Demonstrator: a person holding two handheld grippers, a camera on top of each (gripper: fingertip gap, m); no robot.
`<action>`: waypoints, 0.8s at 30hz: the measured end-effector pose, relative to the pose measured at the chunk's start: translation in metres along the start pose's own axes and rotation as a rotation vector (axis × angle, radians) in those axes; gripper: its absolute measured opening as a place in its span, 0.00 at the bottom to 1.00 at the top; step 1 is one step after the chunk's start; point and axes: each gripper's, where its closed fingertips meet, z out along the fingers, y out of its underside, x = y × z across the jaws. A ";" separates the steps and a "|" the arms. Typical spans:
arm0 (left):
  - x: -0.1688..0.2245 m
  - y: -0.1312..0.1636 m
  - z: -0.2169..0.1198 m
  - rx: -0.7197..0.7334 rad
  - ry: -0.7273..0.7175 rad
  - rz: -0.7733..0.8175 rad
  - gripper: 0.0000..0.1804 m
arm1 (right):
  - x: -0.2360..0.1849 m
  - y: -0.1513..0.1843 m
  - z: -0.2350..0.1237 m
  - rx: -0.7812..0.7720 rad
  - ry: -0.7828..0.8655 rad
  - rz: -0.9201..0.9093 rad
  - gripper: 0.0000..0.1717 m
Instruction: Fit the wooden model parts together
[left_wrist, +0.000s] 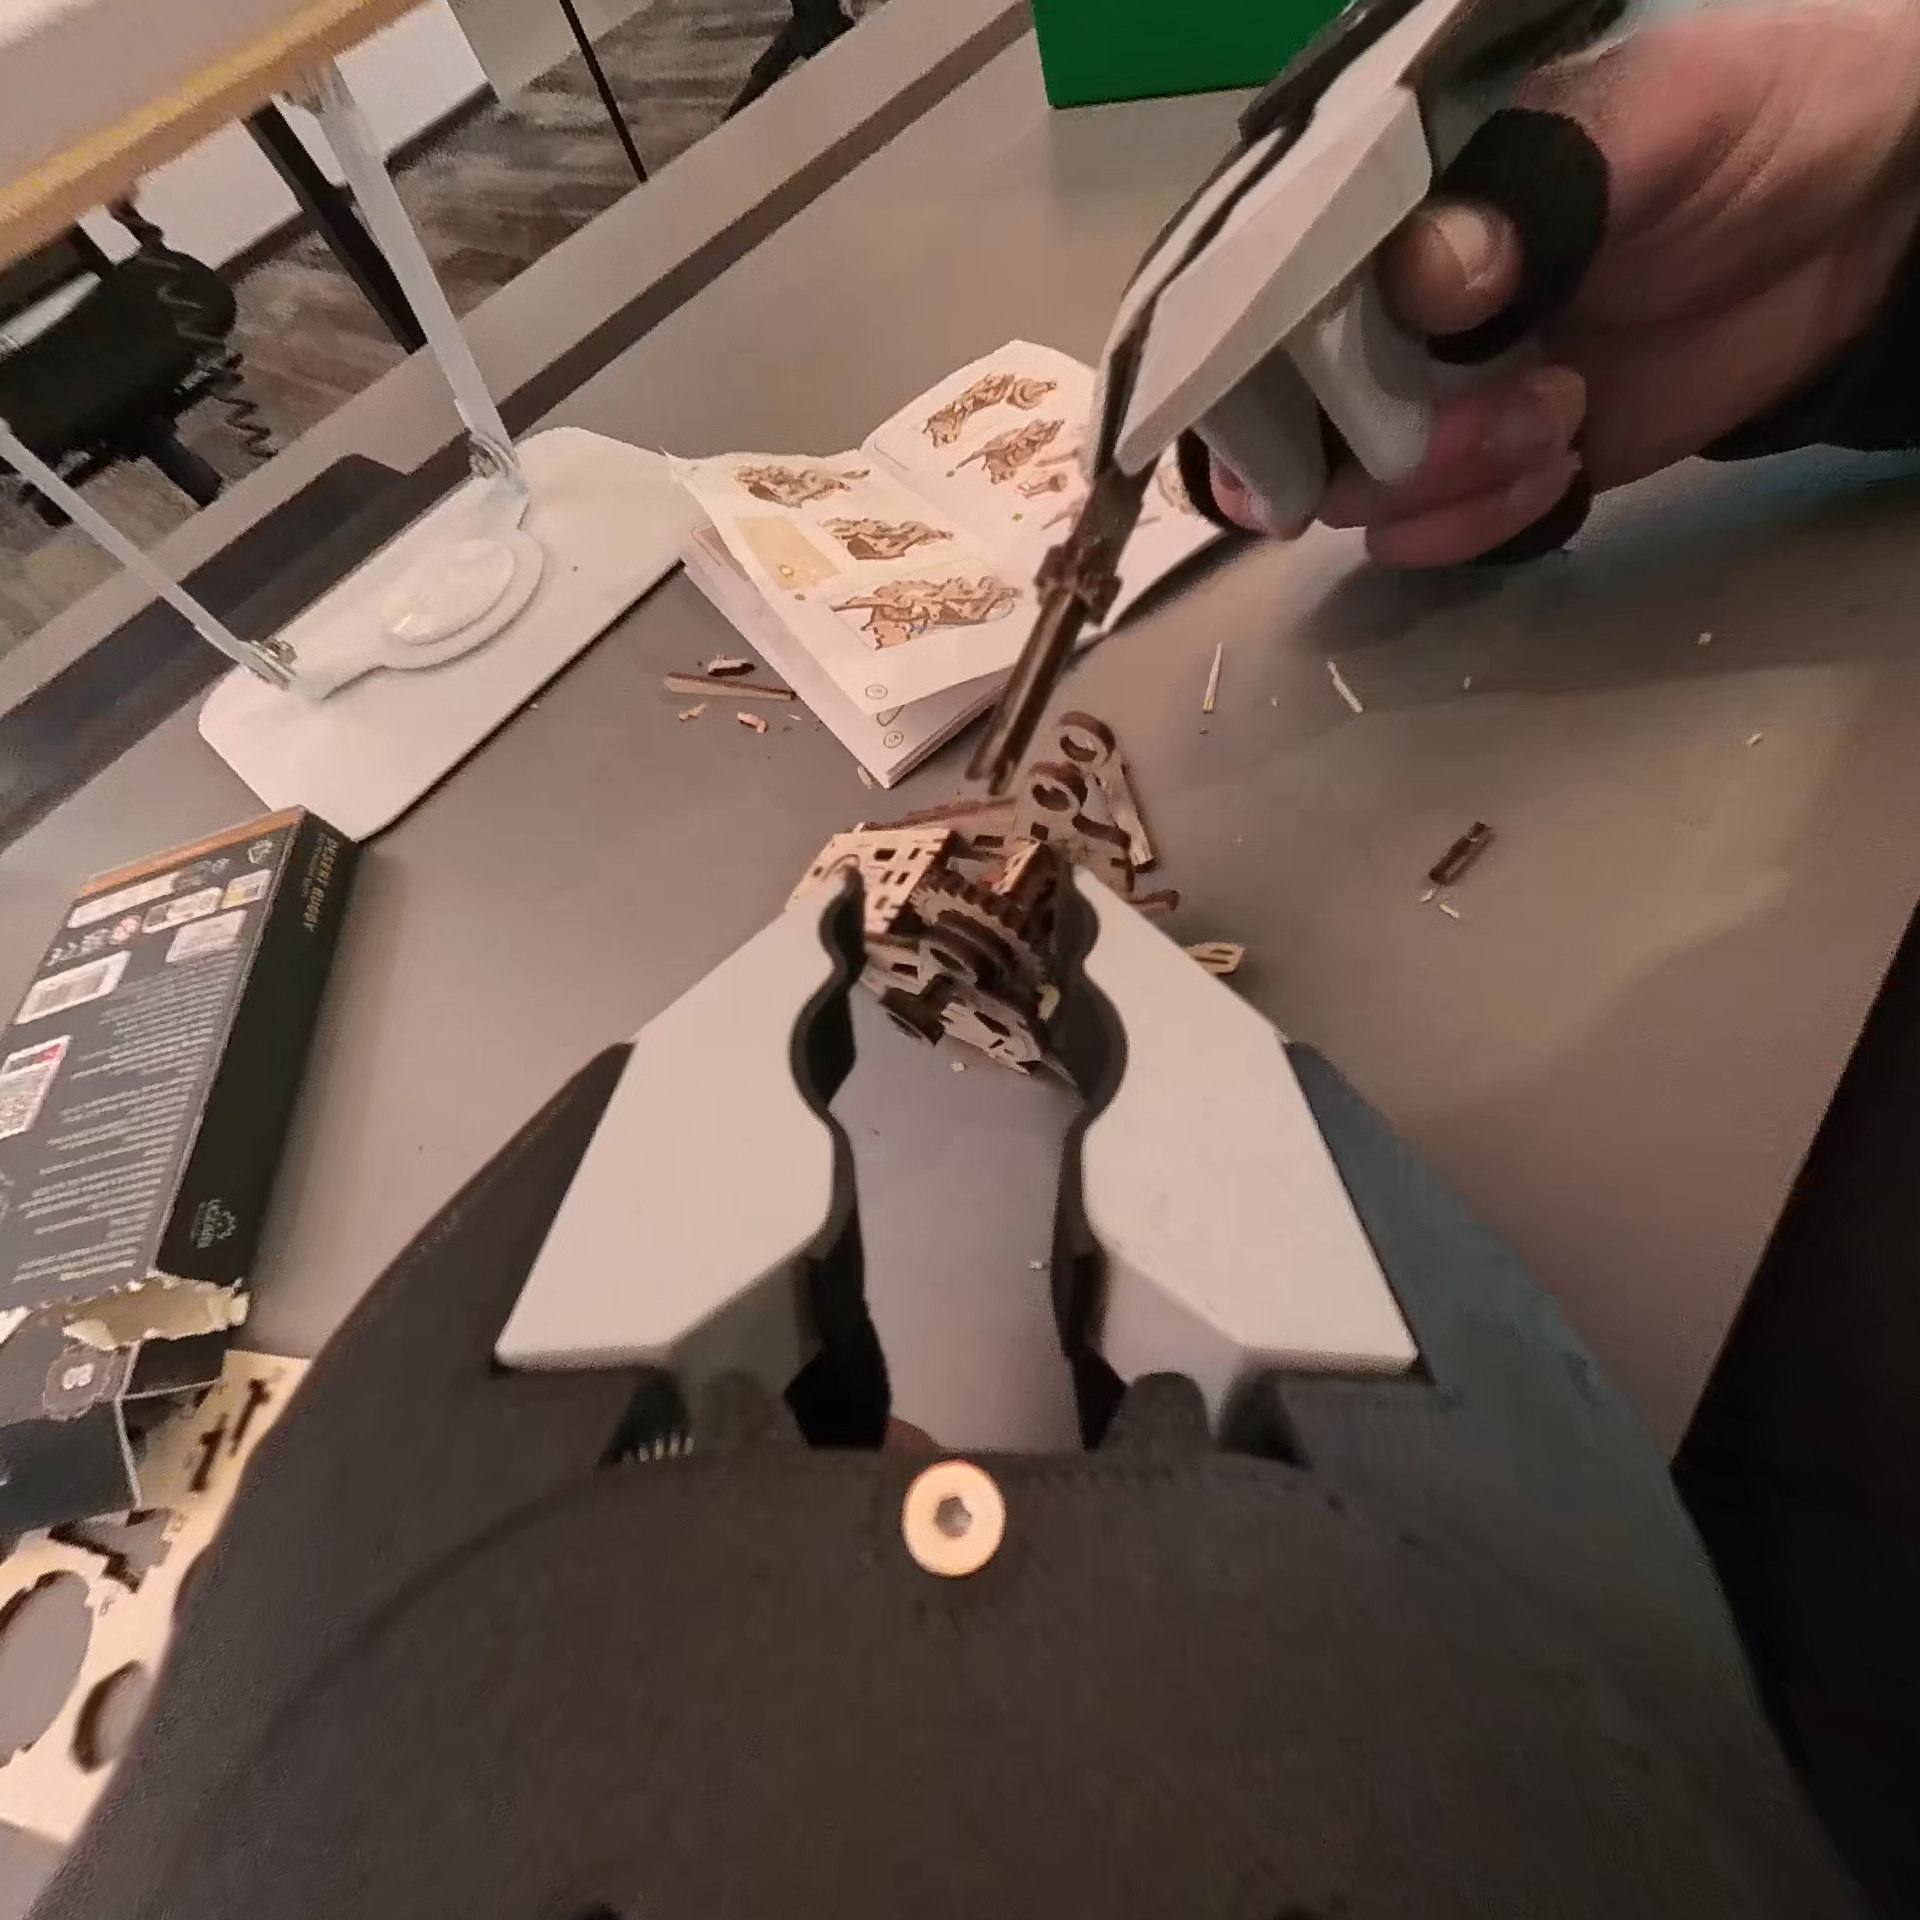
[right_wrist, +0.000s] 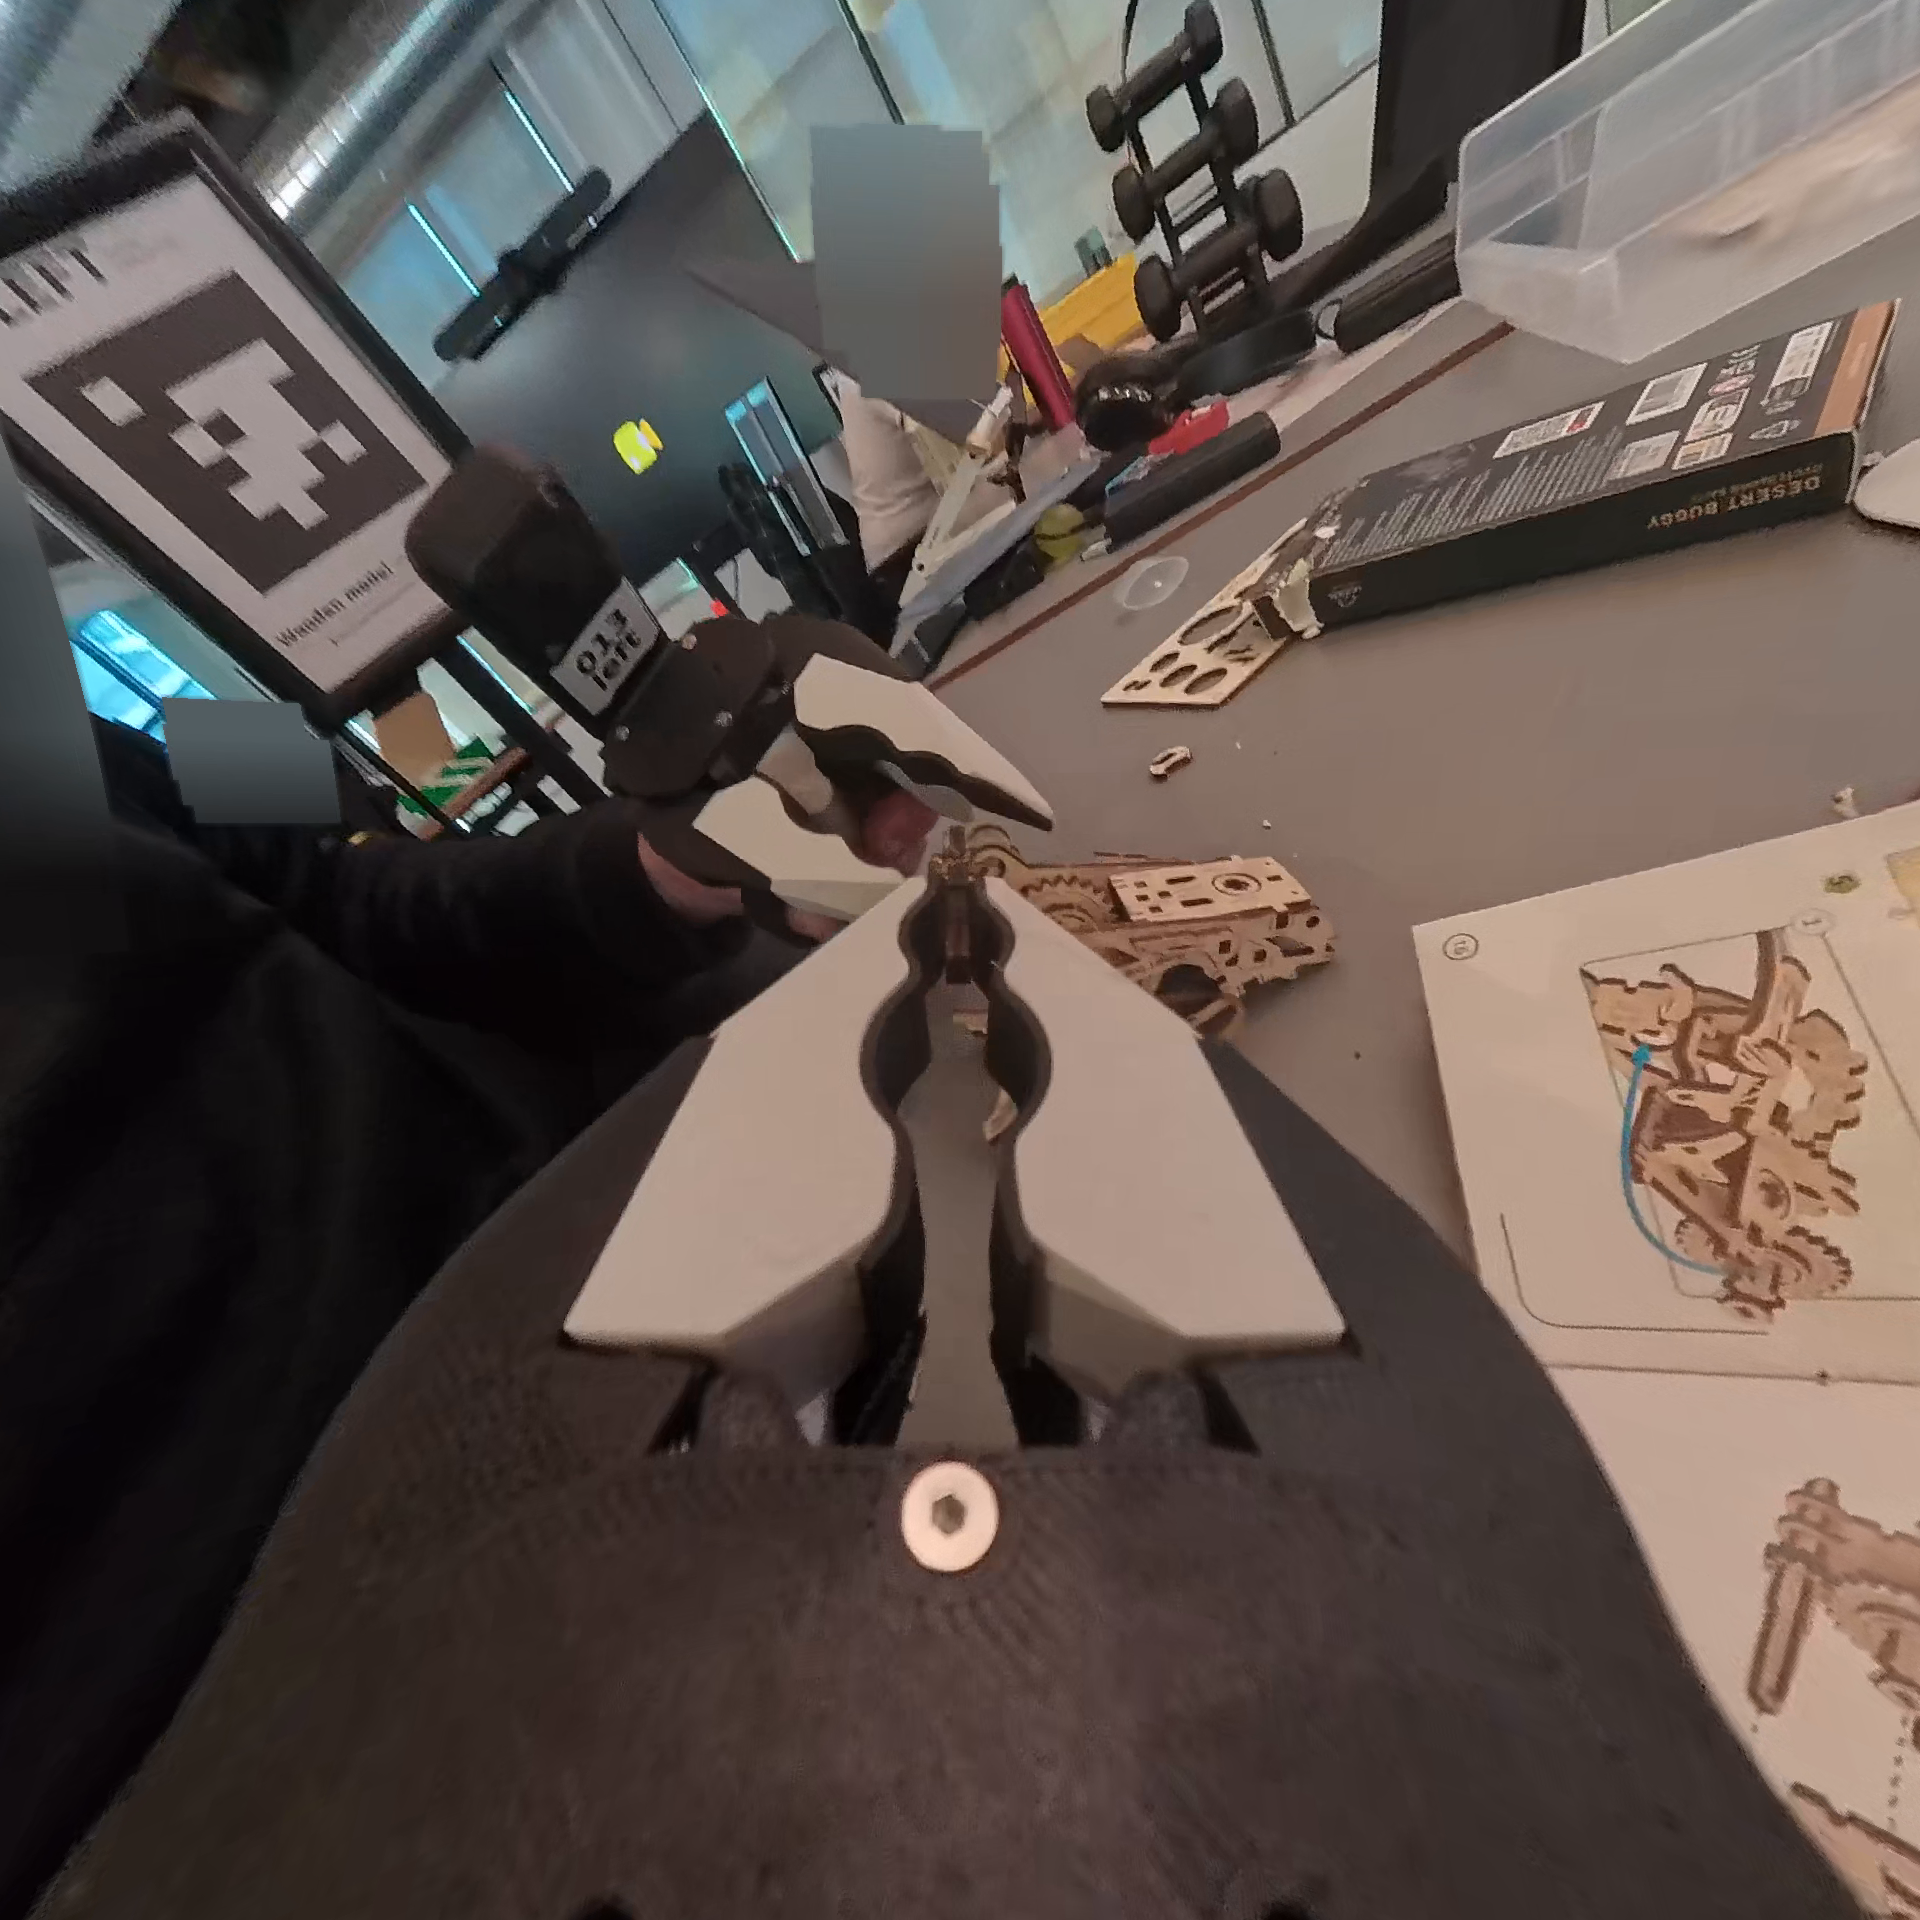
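The part-built wooden model (left_wrist: 956, 935) with gears lies on the grey table (left_wrist: 1507, 1091). My left gripper (left_wrist: 966, 904) is open, with a finger on each side of the model's near end. The right wrist view shows its fingers (right_wrist: 935, 748) spread apart over that end of the model (right_wrist: 1216, 914). My right gripper (right_wrist: 954, 883) is shut on a slim dark wooden shaft piece (left_wrist: 1039, 665). The left wrist view shows it held slanting down, its tip just above the model's far side.
An open instruction booklet (left_wrist: 883, 540) lies behind the model and shows at the right (right_wrist: 1662, 1091). Loose wooden parts (left_wrist: 1091, 800) sit beside the model. A black box (left_wrist: 135, 1039), a punched wooden sheet (right_wrist: 1195, 655) and a white lamp base (left_wrist: 416, 644) stand at the left. My right fingertips sit around 7 cm from my left ones.
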 end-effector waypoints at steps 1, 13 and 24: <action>-0.001 -0.003 -0.002 0.008 -0.011 0.013 0.21 | -0.002 -0.003 -0.001 0.013 -0.013 0.018 0.00; 0.018 -0.069 -0.013 0.098 -0.118 0.345 0.07 | -0.035 -0.018 -0.001 0.036 -0.150 0.182 0.01; 0.033 -0.089 -0.022 0.145 -0.094 0.378 0.16 | -0.058 -0.026 0.003 0.020 -0.140 0.132 0.01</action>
